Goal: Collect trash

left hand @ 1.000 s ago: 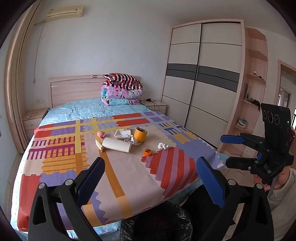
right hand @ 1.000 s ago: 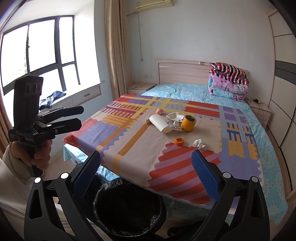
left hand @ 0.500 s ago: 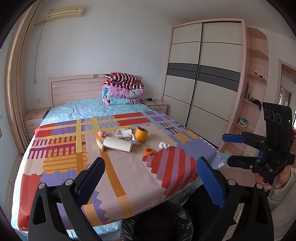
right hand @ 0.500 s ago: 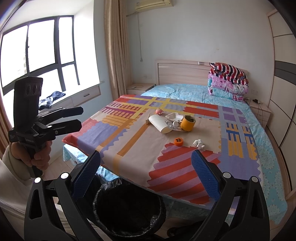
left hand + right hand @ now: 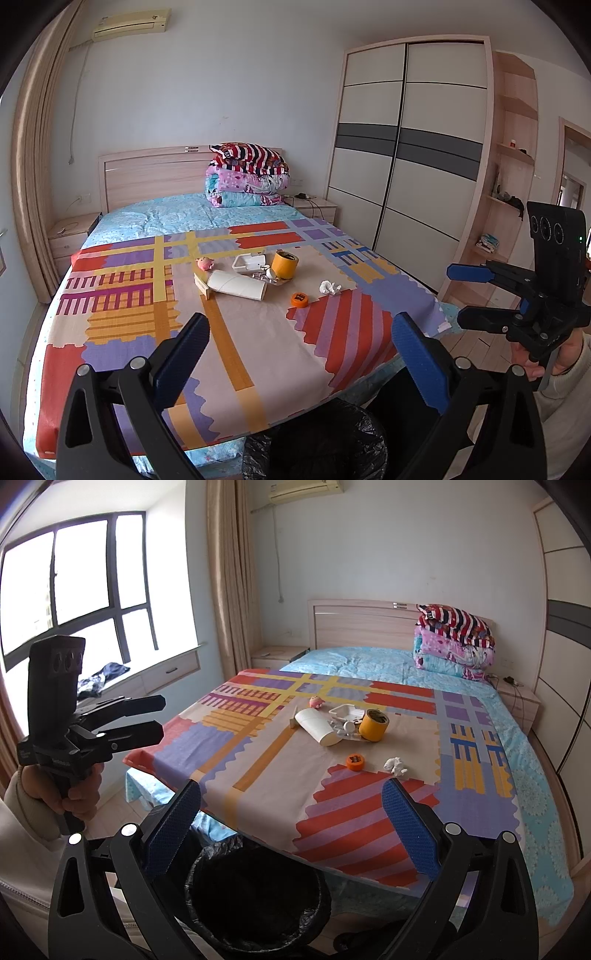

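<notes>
- Altogether, seven loose things lie in a cluster near the middle of the patterned bedspread (image 5: 258, 350), on its beige panel.
- One white cardboard tube (image 5: 236, 285) lies on its side, its far end beside one pale wooden strip (image 5: 202, 285).
- One small pink toy figure (image 5: 205, 263) sits just behind the tube.
- One white open box (image 5: 248, 263) sits behind the tube, with a small heap of clear and white bits (image 5: 267, 276) between it and the next item; those bits are too small to count.
- One yellow roll of tape (image 5: 284, 264) stands upright just right of the box.
- One small round orange lid-like disc (image 5: 300, 299) lies alone nearer the foot of the bed.
- One crumpled white paper wad (image 5: 330, 287) lies near the disc, apart from it.
- One bin lined with a black plastic bag (image 5: 255, 901) stands on the floor at the foot of the bed, below both grippers.
- One stack of folded quilts (image 5: 247, 177) rests against the wooden headboard (image 5: 147, 177).
- The left gripper (image 5: 299, 354), with blue-padded fingers (image 5: 183, 354), is spread wide, holding and touching nothing, above the bin and the bed's foot.
- The right gripper (image 5: 291, 823) is likewise spread wide and empty; seen from the left camera (image 5: 465, 295), its fingers are parted with only air between them.
</notes>
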`<state>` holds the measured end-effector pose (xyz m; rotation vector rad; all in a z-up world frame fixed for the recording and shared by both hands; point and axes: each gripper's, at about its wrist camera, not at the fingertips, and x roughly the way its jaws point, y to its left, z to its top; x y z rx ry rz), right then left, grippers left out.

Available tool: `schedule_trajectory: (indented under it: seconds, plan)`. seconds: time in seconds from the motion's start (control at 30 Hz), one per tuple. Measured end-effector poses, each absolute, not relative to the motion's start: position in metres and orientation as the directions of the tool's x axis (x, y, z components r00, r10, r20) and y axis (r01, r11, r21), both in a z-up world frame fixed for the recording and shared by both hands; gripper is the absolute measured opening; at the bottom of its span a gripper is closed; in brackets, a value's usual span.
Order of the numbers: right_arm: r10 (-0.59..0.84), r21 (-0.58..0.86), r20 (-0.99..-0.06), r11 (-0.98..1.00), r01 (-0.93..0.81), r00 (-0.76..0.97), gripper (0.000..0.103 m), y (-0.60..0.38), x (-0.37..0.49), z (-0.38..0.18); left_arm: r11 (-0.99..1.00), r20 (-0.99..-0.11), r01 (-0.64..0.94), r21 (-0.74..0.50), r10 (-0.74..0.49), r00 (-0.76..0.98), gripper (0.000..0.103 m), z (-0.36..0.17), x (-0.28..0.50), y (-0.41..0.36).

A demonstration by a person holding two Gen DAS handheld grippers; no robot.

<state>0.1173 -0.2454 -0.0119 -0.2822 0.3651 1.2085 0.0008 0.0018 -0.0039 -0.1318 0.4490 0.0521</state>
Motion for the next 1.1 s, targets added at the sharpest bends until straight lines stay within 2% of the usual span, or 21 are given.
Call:
schedule_trajectory:
  seconds: [0.6,1.1]
  plan:
    - [0.856,-0.011,-0.418,0.33,-0.944,0.304,0.099,-0.247,0.12,-0.012,0.99,-0.435,-0.079,-0.114,0.022,0.9,0.095,-0.003,0.0,0.0]
    - [0.826,-0.011,-0.447,0.379,-0.925,0.344,0.099,-0.22,0.154,-0.025,0.985,-0.489,-0.139,-0.105,0.071,0.87,0.095,-0.021,0.035,0.029]
